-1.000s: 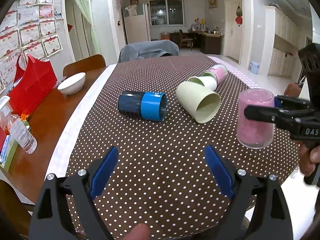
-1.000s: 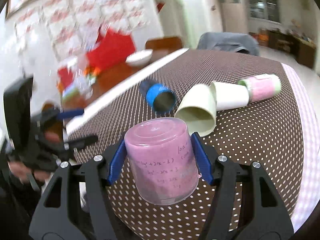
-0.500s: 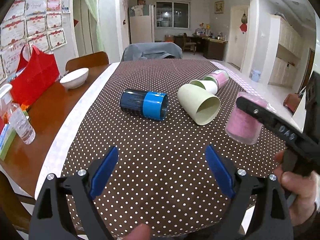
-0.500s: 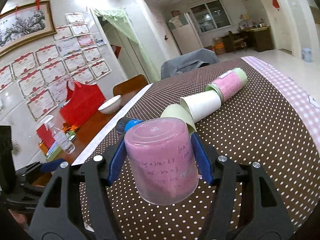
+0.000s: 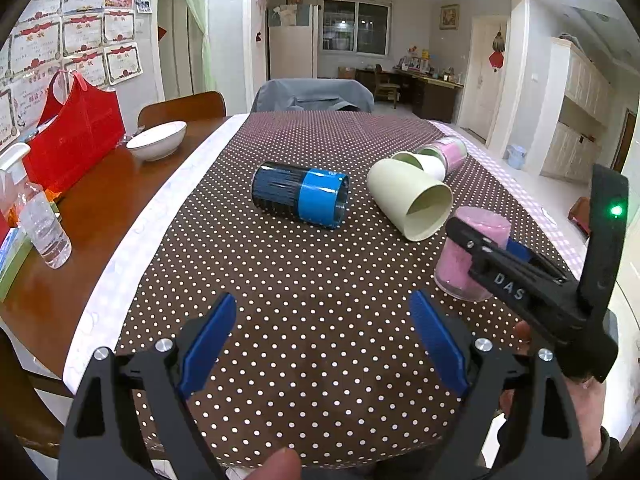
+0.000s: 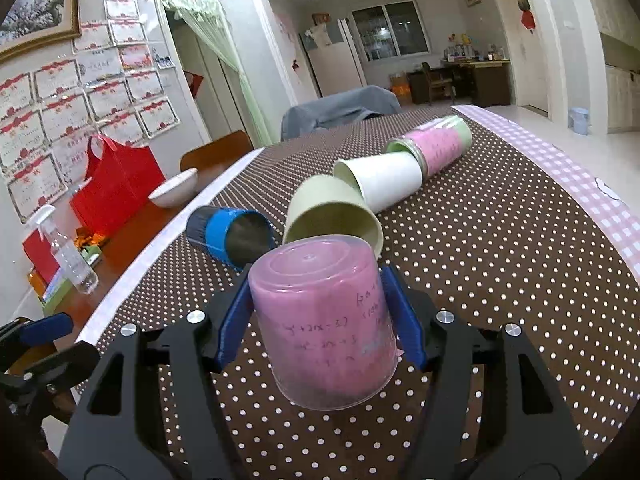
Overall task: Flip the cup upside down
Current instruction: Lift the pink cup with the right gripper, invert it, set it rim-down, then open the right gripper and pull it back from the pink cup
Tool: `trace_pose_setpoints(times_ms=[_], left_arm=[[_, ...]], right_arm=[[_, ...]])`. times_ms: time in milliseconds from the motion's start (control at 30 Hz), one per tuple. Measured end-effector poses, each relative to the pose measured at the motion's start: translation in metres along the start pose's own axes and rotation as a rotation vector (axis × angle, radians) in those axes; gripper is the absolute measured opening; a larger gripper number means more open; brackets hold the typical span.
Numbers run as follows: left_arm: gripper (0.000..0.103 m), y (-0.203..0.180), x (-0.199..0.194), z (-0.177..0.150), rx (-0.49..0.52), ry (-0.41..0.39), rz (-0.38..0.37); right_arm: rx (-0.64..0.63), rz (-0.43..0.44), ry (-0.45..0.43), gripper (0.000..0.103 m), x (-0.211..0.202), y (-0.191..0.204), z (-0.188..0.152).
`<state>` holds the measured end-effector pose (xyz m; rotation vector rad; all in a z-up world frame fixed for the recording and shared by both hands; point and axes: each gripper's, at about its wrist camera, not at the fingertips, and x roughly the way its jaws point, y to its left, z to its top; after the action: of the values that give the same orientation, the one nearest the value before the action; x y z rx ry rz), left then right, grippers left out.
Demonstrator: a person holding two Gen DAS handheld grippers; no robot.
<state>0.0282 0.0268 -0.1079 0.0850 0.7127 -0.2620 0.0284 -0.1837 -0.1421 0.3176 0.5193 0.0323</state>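
A translucent pink cup (image 6: 324, 320) is upside down, base up and rim down, between the blue pads of my right gripper (image 6: 320, 320), which is shut on it. In the left wrist view the pink cup (image 5: 468, 256) sits at or just above the dotted tablecloth at the right, partly hidden by the right gripper's arm. My left gripper (image 5: 324, 344) is open and empty above the near part of the cloth. A blue-and-black cup (image 5: 300, 200), a pale green cup (image 5: 408, 204), a white cup (image 6: 380, 184) and a pink-and-green cup (image 6: 436, 144) lie on their sides farther back.
The brown dotted tablecloth (image 5: 280, 280) covers a wooden table (image 5: 80, 216). On the left stand a white bowl (image 5: 158, 140), a red bag (image 5: 76, 136) and a clear bottle (image 5: 44, 224). A grey-covered chair (image 5: 316, 94) is at the far end.
My right gripper has carried the pink cup lower and toward the near right of the cloth, and the cup stands closer to upright, base up. My left gripper stays open.
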Motion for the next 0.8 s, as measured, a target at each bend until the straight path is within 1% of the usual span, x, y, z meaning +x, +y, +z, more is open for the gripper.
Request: trace_pose_setpoints(times_ms=[167, 267, 333, 367, 400, 433, 667, 800], left_arm=[[0.087, -0.002, -0.002, -0.002, 0.004, -0.001, -0.003], [0.087, -0.003, -0.004, -0.002, 0.006, -0.006, 0.003], [0.087, -0.004, -0.006, -0.002, 0.011, -0.013, 0.009], [0.087, -0.005, -0.007, -0.002, 0.013, -0.014, 0.010], [0.087, -0.005, -0.008, -0.002, 0.015, -0.017, 0.011], [0.087, -0.006, -0.009, -0.002, 0.015, -0.019, 0.013], [0.087, -0.010, -0.022, 0.000, 0.022, -0.046, 0.009], [0.087, -0.014, -0.035, 0.004, 0.028, -0.075, 0.008]], right_arm=[[0.002, -0.005, 0.028, 0.063, 0.003, 0.000, -0.005], [0.002, 0.013, 0.040, 0.067, 0.001, 0.001, -0.006], [0.004, 0.024, 0.034, 0.081, -0.005, 0.001, -0.008], [0.005, 0.021, 0.029, 0.085, -0.008, 0.001, -0.009], [0.009, 0.027, 0.024, 0.093, -0.012, 0.000, -0.009], [0.014, 0.033, 0.022, 0.096, -0.015, -0.001, -0.008], [0.089, 0.048, -0.001, 0.097, -0.045, -0.014, 0.009], [0.104, 0.030, 0.007, 0.097, -0.063, -0.015, 0.026]])
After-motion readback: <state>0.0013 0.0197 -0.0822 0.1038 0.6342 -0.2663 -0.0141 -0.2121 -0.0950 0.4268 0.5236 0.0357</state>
